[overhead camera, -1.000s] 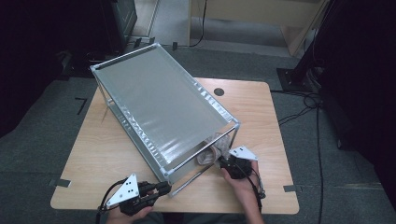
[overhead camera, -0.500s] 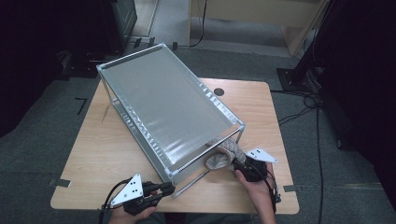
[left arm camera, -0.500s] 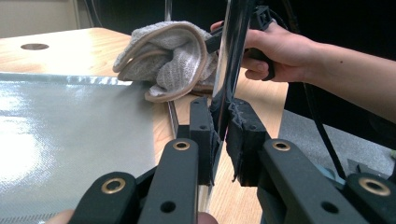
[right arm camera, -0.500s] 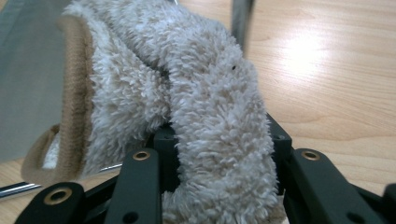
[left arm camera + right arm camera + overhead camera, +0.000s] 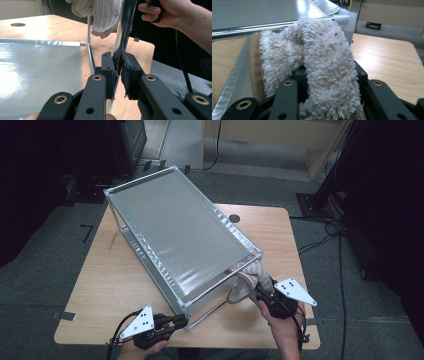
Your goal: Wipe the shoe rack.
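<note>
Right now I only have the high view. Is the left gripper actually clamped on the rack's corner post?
Observer: Yes. The left gripper has both pads pressed on the shiny corner post of the rack.
Operator: What's the pale thing in the right gripper?
Observer: The right gripper is shut on what looks like a fluffy white slipper with a tan edge.
Operator: Is it resting on the table?
Observer: No, it hangs clear of the tabletop.

Black claws [image 5: 117, 72], brass-ringed screw holes; grey triangular plates, trailing black cables.
</note>
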`<state>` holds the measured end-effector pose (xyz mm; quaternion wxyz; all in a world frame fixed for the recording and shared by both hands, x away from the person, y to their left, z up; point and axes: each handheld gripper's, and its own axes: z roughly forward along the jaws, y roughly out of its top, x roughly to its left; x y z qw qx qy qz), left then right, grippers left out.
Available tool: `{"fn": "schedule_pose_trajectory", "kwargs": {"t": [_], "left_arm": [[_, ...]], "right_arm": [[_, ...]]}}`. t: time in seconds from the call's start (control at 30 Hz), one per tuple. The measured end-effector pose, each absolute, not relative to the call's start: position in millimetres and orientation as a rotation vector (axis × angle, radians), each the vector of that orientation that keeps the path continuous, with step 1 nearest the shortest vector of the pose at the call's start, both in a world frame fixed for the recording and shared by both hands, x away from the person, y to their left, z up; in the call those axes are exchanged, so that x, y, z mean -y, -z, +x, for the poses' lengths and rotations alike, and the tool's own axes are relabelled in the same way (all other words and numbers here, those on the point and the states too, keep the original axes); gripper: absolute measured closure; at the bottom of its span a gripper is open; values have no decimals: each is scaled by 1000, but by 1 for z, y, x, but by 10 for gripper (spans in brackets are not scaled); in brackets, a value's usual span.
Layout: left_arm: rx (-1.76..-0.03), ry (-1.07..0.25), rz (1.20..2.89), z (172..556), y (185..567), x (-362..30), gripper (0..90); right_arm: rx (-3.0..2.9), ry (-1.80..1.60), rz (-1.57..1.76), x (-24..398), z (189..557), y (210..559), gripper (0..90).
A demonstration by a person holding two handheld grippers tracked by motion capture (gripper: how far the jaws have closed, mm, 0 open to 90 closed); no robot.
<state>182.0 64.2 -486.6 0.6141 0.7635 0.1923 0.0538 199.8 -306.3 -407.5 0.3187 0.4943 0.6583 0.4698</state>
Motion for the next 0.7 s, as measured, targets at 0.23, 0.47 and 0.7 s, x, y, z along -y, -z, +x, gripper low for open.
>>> {"fn": "schedule_pose_trajectory", "kwargs": {"t": [0.23,0.47,0.7], "left_arm": [[-443,-124,1761,182,487,-64,806],[-440,-124,1764,182,486,-64,806],[-437,-111,1761,183,487,-65,804]], "right_arm": [[-1632,-1170,1505,342,210,427,611],[-1582,-1017,1638,376,215,451,610],[-1447,-788,1771,393,225,485,600]]}}
